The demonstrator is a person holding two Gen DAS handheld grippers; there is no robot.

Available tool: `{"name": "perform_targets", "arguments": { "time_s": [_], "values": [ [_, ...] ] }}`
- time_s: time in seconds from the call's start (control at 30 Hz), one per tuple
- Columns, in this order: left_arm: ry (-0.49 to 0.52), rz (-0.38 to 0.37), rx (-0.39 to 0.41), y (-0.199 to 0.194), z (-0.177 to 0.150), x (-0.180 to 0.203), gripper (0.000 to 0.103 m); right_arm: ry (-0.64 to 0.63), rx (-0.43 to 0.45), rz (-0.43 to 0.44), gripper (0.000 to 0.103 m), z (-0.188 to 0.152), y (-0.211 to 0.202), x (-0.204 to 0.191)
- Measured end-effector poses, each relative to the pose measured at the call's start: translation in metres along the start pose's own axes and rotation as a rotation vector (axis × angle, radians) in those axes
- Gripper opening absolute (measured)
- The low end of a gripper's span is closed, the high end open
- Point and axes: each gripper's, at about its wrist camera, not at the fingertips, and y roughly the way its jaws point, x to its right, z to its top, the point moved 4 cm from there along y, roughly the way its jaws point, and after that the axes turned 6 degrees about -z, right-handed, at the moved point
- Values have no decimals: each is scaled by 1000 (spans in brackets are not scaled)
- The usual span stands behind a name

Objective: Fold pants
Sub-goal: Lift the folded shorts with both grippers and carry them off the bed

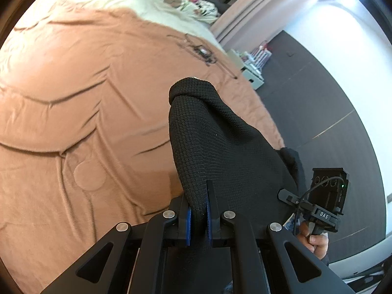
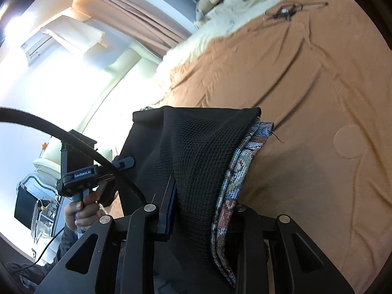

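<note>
Left tongs (image 1: 198,216) clenched on black pants (image 1: 220,142), right tongs (image 2: 196,203) gripping same pants plus patterned lining (image 2: 232,171), lifted above orange bedspread (image 1: 85,85)

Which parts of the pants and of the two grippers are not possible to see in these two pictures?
- Left wrist view: the black pants fill the left hand-held gripper, and their lower part is hidden behind it.
- Right wrist view: the right finger of the right hand-held gripper is covered by the pants' patterned lining.
- Both views: the legs and full length of the pants are cut off by the lower edge.
</note>
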Motion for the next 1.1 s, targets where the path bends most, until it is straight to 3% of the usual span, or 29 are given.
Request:
{"name": "perform_targets", "arguments": {
  "time_s": [0.53,1.1],
  "values": [
    [155,-105,38,-3,-12,131,9,-79,175,-96,24,-51,-152,-31],
    [298,-220,-2,42,-30,280,9,-70,314,-235,24,-129,-318,-42]
  ]
}}
